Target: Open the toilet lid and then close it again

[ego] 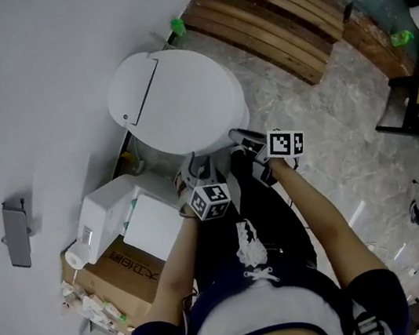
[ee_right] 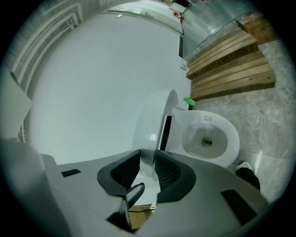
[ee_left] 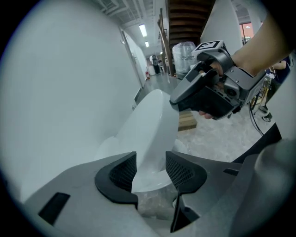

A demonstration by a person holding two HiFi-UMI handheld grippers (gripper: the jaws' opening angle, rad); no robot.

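Looks down on a white toilet against a white wall. Finds the bowl [ee_right: 210, 139] uncovered in the right gripper view, bare and glazed, with only a dark drain hole [ee_right: 206, 142] at the bottom. Notes a cardboard box [ego: 120, 273] on the floor beside the toilet, topped with white boxes [ego: 151, 224], contents hidden. Shows the toilet lid [ego: 178, 100] part-raised, tilted between bowl and wall, and covering the bowl from the head view. Has the right gripper [ee_right: 147, 169] clamped on the lid's near rim, pads pressing both faces. Places the left gripper [ee_left: 150, 172] just beside it on the same rim, jaws apart, with the rim between the pads but not visibly squeezed. Puts both grippers at the lid's front edge, opposite the wall.
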